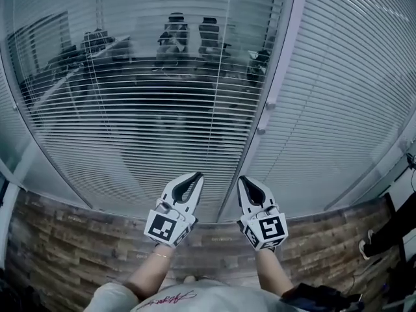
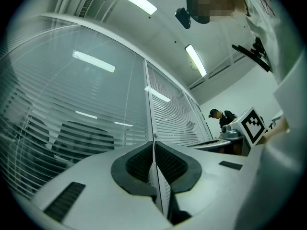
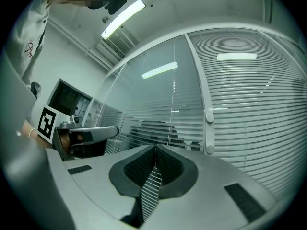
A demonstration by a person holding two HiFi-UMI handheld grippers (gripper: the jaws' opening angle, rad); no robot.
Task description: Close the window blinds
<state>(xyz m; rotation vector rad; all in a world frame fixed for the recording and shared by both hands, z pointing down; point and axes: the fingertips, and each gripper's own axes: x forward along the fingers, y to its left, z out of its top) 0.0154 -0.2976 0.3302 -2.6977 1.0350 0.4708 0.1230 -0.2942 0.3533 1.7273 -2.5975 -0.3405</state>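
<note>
Blinds (image 1: 130,129) left of the frame (image 1: 286,51) stand open. Left gripper (image 1: 194,175) and right gripper (image 1: 244,179), both pressed together and empty, hover near; shut jaws could slip off the knob (image 1: 261,130).

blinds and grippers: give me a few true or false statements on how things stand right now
1. The left-hand blinds are fully closed. False: their slats are open, and the room behind shows through.
2. The right-hand blinds hide what lies behind them. True.
3. Office chairs stand behind the glass. True.
4. The right gripper has its jaws wide apart. False: they are together, with nothing between them.
5. The left gripper has its jaws together. True.
</note>
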